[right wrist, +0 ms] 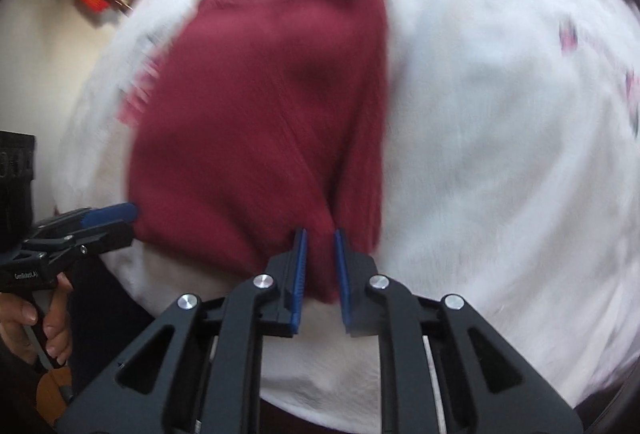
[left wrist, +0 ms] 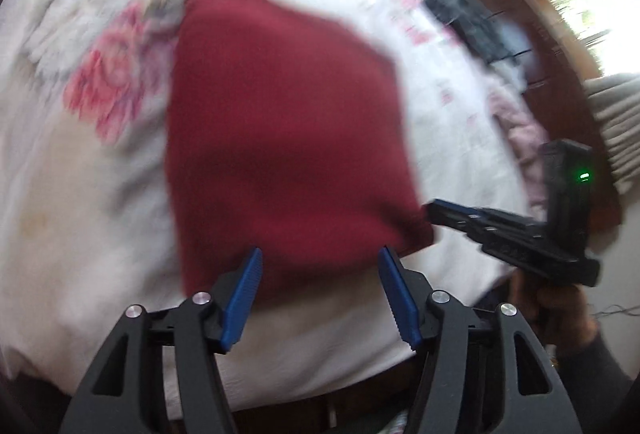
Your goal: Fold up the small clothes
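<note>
Left claw (left wrist: 320,294): jaws standing wide apart, hovering at the near hem of the maroon knit garment (left wrist: 280,113), gripping nothing. Garment: soft, ribbed, lying flat on the white floral bedsheet (left wrist: 80,173), long axis running away from both claws. Right claw (right wrist: 320,266): jaws pinching the garment's near right corner fold.

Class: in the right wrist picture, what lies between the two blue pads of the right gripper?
A bunched near corner of the dark red garment sits between the right gripper's pads, with white bed cover beneath; the right wrist view shows it.
</note>
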